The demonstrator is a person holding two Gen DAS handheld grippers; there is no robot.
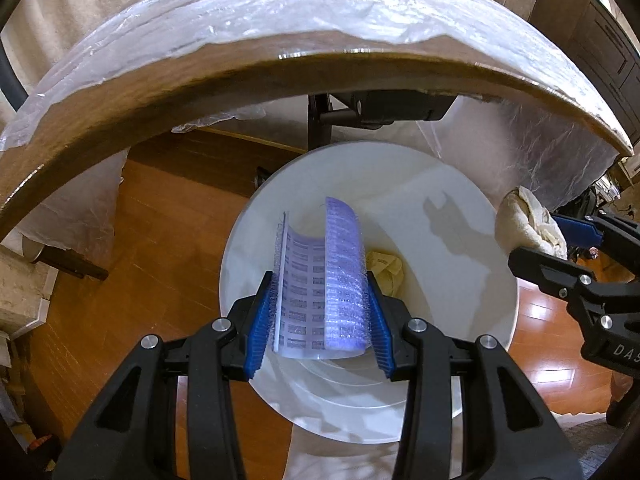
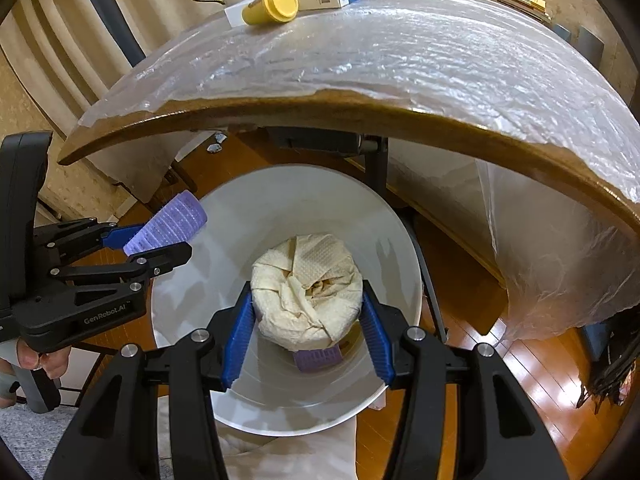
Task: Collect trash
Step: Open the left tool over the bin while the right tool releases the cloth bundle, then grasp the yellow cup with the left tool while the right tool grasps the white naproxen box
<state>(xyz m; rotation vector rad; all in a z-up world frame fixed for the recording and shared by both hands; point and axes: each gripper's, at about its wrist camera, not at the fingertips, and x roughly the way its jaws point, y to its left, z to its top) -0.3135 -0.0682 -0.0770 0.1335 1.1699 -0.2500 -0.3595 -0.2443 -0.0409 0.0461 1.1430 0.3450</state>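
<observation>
Left wrist view: left claw (image 1: 320, 316) grips purple sheet (image 1: 320, 280) over white bin (image 1: 480, 240); right claw (image 2: 308, 316) clamps crumpled paper towel (image 2: 308, 288).

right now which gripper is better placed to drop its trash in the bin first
Right. The right gripper holds the crumpled paper wad centred over the white bin; the left gripper holds its purple packet nearer the rim.
</observation>
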